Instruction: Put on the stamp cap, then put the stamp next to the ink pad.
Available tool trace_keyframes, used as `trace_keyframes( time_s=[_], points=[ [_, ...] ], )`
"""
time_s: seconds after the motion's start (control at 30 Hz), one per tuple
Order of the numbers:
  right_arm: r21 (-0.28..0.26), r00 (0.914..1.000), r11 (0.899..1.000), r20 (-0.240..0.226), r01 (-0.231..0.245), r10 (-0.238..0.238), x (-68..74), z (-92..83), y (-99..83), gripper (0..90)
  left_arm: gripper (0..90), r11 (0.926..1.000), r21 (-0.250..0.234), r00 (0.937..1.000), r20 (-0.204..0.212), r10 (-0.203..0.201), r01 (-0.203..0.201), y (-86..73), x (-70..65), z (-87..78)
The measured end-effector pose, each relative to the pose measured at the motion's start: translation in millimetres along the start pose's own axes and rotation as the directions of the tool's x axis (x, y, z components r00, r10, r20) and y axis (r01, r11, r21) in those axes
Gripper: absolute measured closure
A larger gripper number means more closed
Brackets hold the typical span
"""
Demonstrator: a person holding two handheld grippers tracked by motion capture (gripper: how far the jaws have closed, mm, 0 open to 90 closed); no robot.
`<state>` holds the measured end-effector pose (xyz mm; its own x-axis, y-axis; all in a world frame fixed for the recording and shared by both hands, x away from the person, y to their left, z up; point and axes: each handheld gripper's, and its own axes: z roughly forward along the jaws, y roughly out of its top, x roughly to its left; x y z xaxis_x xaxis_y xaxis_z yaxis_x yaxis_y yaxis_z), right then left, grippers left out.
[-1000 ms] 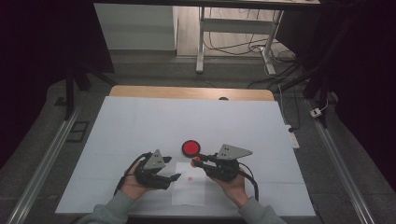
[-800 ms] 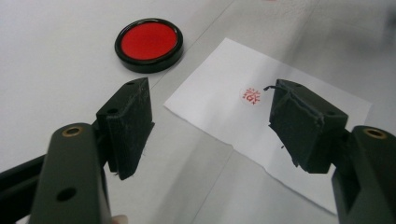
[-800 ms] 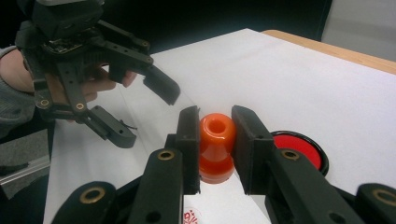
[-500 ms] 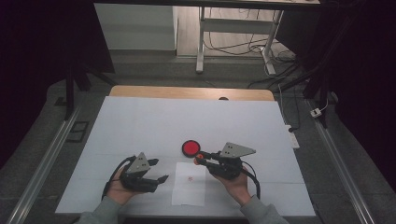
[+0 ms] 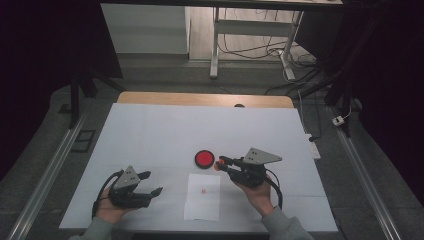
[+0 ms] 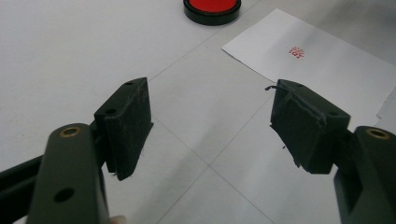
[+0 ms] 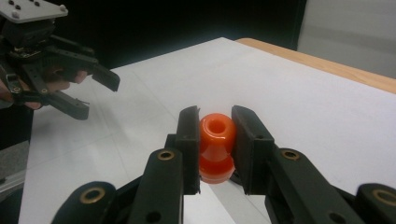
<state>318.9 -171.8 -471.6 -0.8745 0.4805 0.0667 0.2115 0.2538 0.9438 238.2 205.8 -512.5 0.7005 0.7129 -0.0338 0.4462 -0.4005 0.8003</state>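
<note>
- While the stamp [image 7: 215, 145] sat clamped between the jaws of the right gripper [image 5: 223, 163], we held it just beside the round red ink pad [image 5: 204, 159], near the middle of the table [image 5: 150, 130]; we judged that this kept it ready either for inking or for the sheet.
- The stamp looked small, orange and glossy, with a rounded knob, a hole in its end and a narrower waist above a flared base.
- We kept the left gripper [image 5: 150, 184] near the table's front left corner, its jaws wide with nothing between them; we judged it was parked there to leave the sheet free.
- The sheet of paper [image 5: 202, 197] lay flat at the front edge, between the two grippers, and bore one small red print [image 6: 296, 51] near its middle.
</note>
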Motion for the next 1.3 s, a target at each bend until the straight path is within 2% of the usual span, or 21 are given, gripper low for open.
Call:
trace_keyframes(
  time_s=[0.27, 0.73, 1.07, 1.3],
  points=[
    [0.005, 0.9997, 1.0, 0.025, 0.009, -0.009, -4.7, -2.3, 1.8, 72.0, 28.4, 1.0, 0.006, 1.0, 0.0, 0.006, -0.006, -0.4, -0.3, 0.8],
    [0.027, 0.9935, 1.0, 0.113, -0.011, 0.007, -28.2, -1.8, 4.6, 71.9, 28.1, 0.9999, 0.015, 1.0, -0.005, 0.001, -0.001, -2.6, 1.9, 2.2],
    [0.079, 0.9875, 0.996, 0.155, -0.04, 0.028, -50.4, 22.6, -5.8, 71.9, 28.1, 0.9999, 0.016, 1.0, -0.003, -0.002, 0.002, -3.0, 3.2, 2.2],
    [0.132, 0.984, 0.99, 0.176, -0.047, 0.023, -58.7, 38.5, -13.4, 71.9, 28.0, 0.9998, 0.019, 1.0, 0.0, -0.002, 0.002, -3.8, 3.6, 3.1]
  ],
)
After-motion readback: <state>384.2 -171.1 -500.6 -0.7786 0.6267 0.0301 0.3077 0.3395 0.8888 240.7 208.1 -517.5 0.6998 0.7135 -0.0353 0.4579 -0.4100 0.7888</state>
